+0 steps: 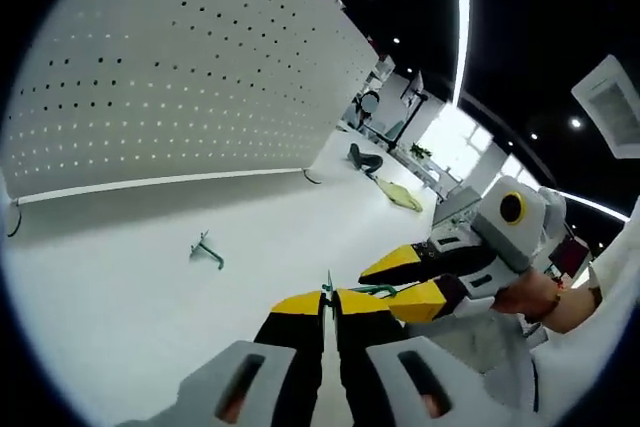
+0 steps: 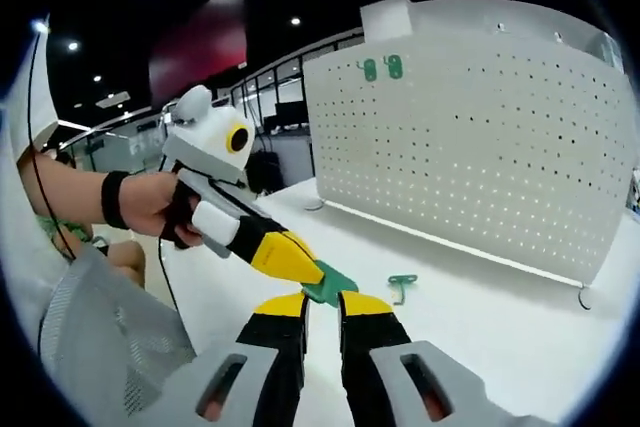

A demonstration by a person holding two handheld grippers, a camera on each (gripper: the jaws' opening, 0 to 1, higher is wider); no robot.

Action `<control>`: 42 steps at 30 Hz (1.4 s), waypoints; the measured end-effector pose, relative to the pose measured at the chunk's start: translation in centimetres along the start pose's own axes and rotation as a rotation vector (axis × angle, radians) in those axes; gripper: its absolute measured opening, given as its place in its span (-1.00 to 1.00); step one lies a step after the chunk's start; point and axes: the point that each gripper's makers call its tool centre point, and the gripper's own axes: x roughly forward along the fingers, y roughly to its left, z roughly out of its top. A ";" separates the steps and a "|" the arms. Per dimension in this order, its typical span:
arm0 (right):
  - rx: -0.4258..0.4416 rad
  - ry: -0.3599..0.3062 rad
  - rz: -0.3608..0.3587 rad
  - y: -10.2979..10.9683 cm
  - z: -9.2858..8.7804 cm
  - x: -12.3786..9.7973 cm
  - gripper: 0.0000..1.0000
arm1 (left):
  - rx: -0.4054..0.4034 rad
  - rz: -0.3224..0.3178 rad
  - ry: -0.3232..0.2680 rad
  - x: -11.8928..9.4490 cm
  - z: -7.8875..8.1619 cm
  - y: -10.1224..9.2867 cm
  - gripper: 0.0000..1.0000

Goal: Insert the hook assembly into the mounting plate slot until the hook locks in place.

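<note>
In the left gripper view my left gripper (image 1: 328, 297) is shut on a thin green plate (image 1: 328, 285), seen edge-on between its yellow tips. My right gripper (image 1: 405, 282) comes in from the right, its jaws closed on a green wire hook (image 1: 375, 290) that meets the plate. In the right gripper view the green plate (image 2: 330, 284) sits at the tips of my right gripper (image 2: 325, 302), and my left gripper (image 2: 316, 277) grips it from the upper left. Both grippers are held above the white table (image 1: 120, 277).
A white pegboard (image 2: 480, 137) stands upright at the table's back, with two green hooks (image 2: 380, 69) mounted near its top. A loose green hook (image 1: 207, 250) (image 2: 402, 285) lies on the table before it. A person's hand and wristband (image 2: 130, 202) hold the left gripper.
</note>
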 end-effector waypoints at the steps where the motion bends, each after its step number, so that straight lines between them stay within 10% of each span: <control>1: -0.001 0.002 0.002 0.0 0.0 0.0 -0.79 | 0.001 0.000 0.000 -0.1 0.0 -0.1 -0.93; 27: -0.460 0.137 0.048 1.9 -0.1 0.0 -0.91 | 0.037 0.058 0.122 -1.1 -1.0 -1.9 -0.93; 42: -0.533 0.161 0.070 2.8 -0.1 1.0 -0.95 | 0.023 0.080 0.137 -1.9 -1.2 -1.7 -0.93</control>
